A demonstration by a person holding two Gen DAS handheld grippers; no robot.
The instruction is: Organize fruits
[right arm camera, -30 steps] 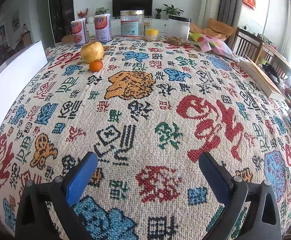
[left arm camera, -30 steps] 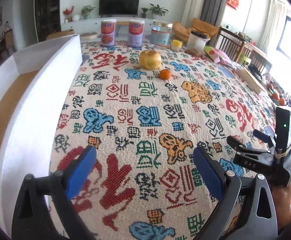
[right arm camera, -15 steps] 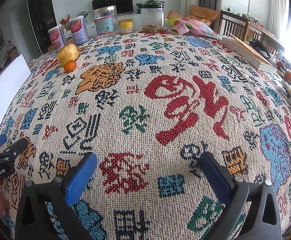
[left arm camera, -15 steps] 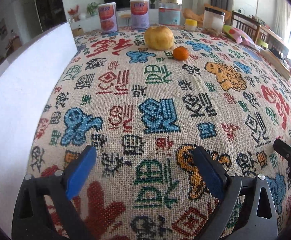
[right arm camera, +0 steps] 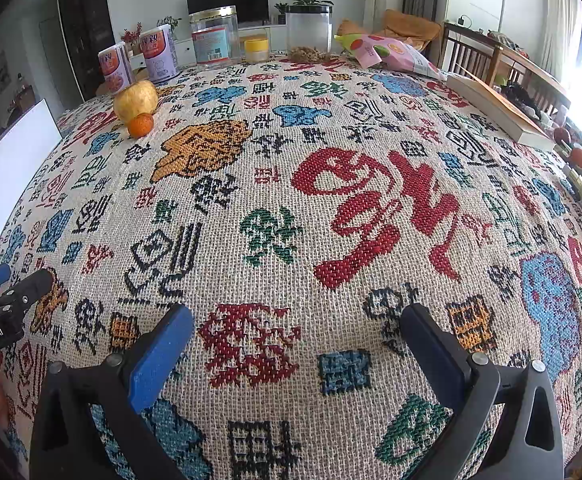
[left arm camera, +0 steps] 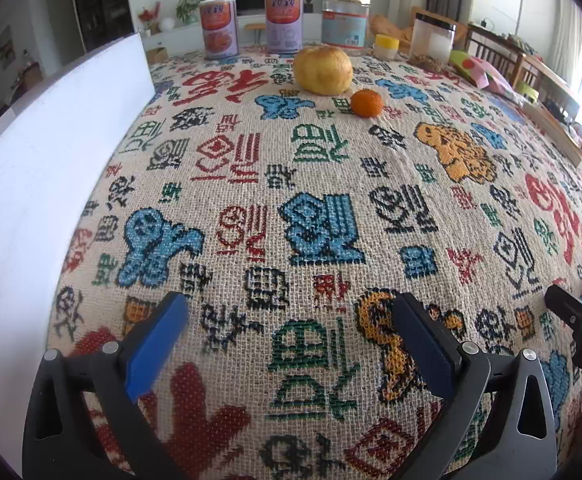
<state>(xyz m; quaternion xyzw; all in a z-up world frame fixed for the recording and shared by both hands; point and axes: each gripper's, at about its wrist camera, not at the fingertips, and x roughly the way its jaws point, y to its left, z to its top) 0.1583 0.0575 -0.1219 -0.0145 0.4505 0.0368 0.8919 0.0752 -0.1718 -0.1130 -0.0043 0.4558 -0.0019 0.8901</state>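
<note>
**Fruit far off, fingers wide**

Left wrist: left gripper [left arm camera: 287, 340] spread wide, just been opening, nothing between; yellow fruit [left arm camera: 322, 70] and small orange [left arm camera: 366, 103] touching, far across patterned bench [left arm camera: 311, 200], beside white box [left arm camera: 31, 184].

Right wrist: right gripper [right arm camera: 297, 348] spread, empty; same fruit far left.

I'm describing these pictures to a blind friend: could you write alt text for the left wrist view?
A large yellow fruit and a small orange sit close together at the far side of a table covered by a patterned cloth. The open, empty left gripper fills the foreground, a white board stands at left, and cans and jars line the far edge.
</note>
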